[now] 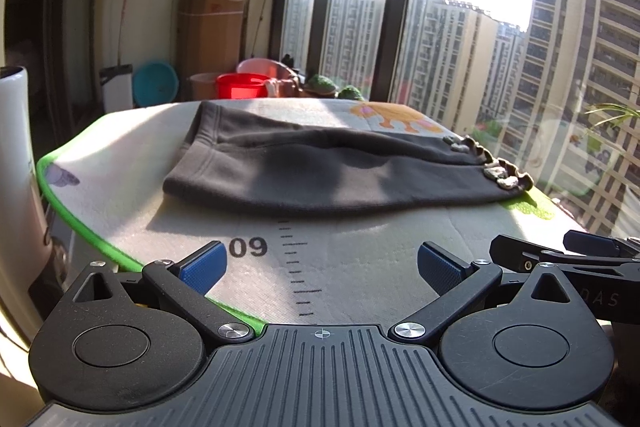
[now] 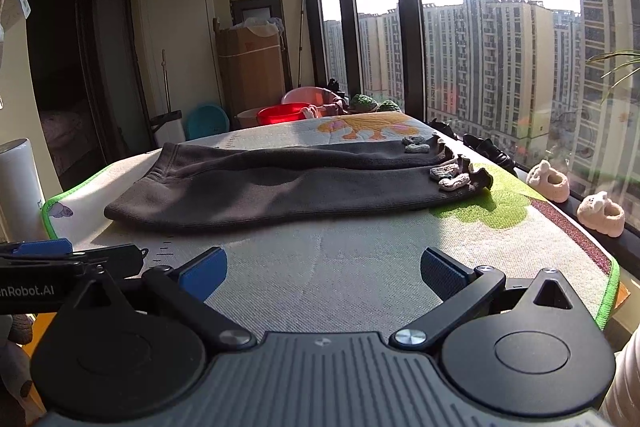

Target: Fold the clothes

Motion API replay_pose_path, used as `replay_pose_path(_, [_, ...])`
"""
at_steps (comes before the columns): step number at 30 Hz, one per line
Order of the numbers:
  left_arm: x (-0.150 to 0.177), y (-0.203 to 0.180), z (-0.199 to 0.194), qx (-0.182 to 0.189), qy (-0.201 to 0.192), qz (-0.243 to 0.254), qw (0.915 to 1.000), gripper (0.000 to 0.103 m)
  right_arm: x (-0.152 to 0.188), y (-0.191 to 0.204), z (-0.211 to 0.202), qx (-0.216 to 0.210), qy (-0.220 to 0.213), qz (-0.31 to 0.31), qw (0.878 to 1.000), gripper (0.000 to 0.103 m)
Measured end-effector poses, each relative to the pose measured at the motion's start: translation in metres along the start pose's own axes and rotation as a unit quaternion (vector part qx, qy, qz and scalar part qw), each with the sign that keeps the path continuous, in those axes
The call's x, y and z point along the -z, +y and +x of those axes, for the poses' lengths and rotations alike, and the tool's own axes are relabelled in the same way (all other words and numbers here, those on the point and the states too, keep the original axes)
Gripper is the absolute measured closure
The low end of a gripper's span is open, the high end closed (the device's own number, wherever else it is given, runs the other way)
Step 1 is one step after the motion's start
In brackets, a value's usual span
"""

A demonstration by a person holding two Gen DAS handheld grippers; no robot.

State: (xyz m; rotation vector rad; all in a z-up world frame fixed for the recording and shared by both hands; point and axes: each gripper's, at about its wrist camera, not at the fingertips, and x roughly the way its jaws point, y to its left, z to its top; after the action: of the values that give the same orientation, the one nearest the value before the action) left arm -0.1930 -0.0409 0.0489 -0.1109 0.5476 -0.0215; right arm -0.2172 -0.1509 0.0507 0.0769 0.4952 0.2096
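A pair of dark grey trousers (image 1: 320, 167) (image 2: 280, 183) lies flat across the printed mat (image 1: 360, 267) (image 2: 340, 267), waistband to the left, ruffled cuffs with pale bows (image 2: 450, 177) to the right. One leg lies alongside the other. My left gripper (image 1: 322, 265) hovers open over the mat's near edge, short of the trousers, with nothing between its blue pads. My right gripper (image 2: 323, 271) is also open and empty, a little nearer than the trousers' near hem. Each gripper shows at the edge of the other's view.
The mat has a green border (image 1: 80, 223) and a printed ruler scale (image 1: 298, 267). Two pink slippers (image 2: 576, 199) sit on the window ledge at right. Beyond the mat's far edge stand a red basin (image 1: 240, 87), a blue basin, a cardboard box (image 2: 252, 63) and small plants.
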Motion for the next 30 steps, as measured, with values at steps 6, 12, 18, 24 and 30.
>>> replay_pose_path(6, [-0.012, 0.005, 0.027, 0.026, 0.035, -0.003, 0.9991, 0.000, -0.012, -0.005, 0.028, -0.024, 0.044, -0.016, 0.999, 0.000])
replay_pose_path(12, [-0.044, 0.007, 0.078, 0.050, 0.059, -0.002, 0.9970, 0.000, -0.055, -0.017, 0.088, -0.022, 0.065, -0.022, 0.997, 0.000])
replay_pose_path(18, [-0.078, 0.013, 0.152, 0.010, 0.058, 0.004, 0.9983, 0.000, -0.087, -0.022, 0.157, -0.011, 0.069, -0.028, 0.997, 0.000])
replay_pose_path(24, [-0.075, 0.022, 0.183, 0.018, 0.073, -0.007, 0.9971, 0.000, -0.083, -0.032, 0.197, -0.032, 0.098, 0.011, 0.995, 0.000])
replay_pose_path(30, [-0.072, 0.029, 0.182, 0.035, 0.069, -0.022, 0.9968, 0.000, -0.078, -0.038, 0.196, -0.052, 0.096, 0.015, 0.994, 0.000])
